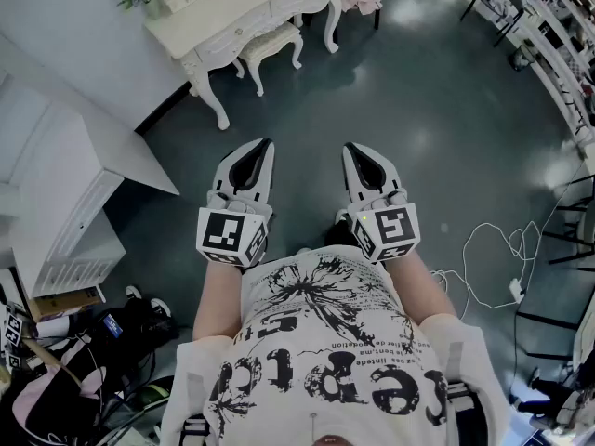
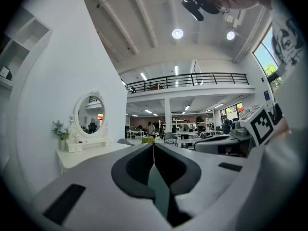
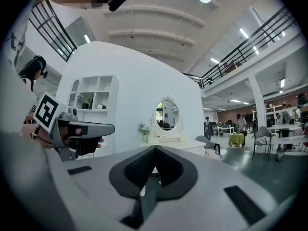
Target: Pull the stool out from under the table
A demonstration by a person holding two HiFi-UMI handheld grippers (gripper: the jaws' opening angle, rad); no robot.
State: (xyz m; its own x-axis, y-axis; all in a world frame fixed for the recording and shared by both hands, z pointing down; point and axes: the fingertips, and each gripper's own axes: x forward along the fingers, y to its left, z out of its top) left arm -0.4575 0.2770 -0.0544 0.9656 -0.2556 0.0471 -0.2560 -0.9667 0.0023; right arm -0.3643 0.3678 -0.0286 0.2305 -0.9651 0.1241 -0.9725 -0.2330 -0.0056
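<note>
The left gripper and right gripper are held side by side in front of the person's body, both roughly level and pointing towards the white dressing table across the dark floor. Each gripper's jaws are pressed together with nothing between them. The stool, white with a cushioned seat, stands tucked partly under the table, well apart from both grippers. An oval mirror stands on the tabletop against the white wall
</note>
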